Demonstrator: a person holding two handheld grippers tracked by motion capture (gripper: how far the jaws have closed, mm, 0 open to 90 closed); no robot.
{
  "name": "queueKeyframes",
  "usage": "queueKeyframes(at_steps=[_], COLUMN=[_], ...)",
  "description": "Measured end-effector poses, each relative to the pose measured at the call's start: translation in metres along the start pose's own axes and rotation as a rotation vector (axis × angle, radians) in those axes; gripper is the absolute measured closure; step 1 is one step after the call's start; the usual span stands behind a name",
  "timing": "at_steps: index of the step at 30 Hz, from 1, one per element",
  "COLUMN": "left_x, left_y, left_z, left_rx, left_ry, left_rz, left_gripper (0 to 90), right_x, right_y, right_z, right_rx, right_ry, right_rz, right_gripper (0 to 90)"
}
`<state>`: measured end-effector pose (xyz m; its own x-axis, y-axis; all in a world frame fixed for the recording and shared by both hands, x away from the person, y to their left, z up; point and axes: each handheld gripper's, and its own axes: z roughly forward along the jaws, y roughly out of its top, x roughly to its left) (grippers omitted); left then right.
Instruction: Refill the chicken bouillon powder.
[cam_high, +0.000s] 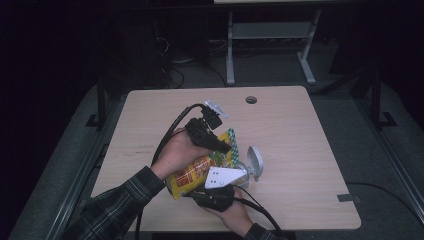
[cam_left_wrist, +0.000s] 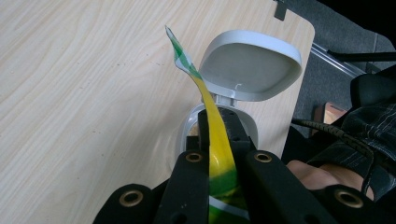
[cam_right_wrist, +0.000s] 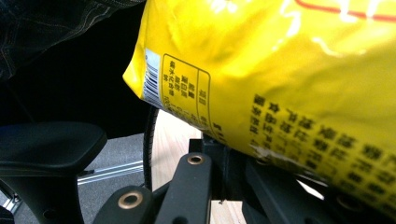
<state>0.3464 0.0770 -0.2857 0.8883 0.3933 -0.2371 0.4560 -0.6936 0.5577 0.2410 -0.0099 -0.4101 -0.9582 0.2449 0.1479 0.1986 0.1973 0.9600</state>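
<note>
Left gripper view looks along the left gripper (cam_left_wrist: 218, 140), whose matte black jaws are pinched tight on the thin top flap of the snack bag (cam_left_wrist: 219, 161), a glossy film, yellow with green and white at its crinkled edge. Just past the jaw tips stands a smooth grey plastic container (cam_left_wrist: 189, 123), its rounded, hinged lid (cam_left_wrist: 252, 65) flipped up, on the pale wood-grain table (cam_left_wrist: 79, 93).

Right gripper view shows the right gripper (cam_right_wrist: 222, 158) with its jaws closed under the bag's shiny yellow back, printed with a barcode and black text; whether they clamp the film is hidden.

High view shows what those two miss: the bag (cam_high: 195, 172) is held above the table's near middle, slanting between both hands, plaid sleeve (cam_high: 120, 202) at left, the container just to its right.
</note>
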Motion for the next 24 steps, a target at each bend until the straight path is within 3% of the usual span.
queueKeyframes(at_steps=[24], left_x=[0.0001], left_y=[0.0011], left_z=[0.0009], left_rx=[0.007], left_ry=[0.002], left_rz=[0.005], left_gripper=[89.8], right_x=[0.0003], right_y=[0.0000], right_z=[-0.0002], right_rx=[-0.003], right_ry=[0.003], right_rz=[0.001], right_gripper=[90.0])
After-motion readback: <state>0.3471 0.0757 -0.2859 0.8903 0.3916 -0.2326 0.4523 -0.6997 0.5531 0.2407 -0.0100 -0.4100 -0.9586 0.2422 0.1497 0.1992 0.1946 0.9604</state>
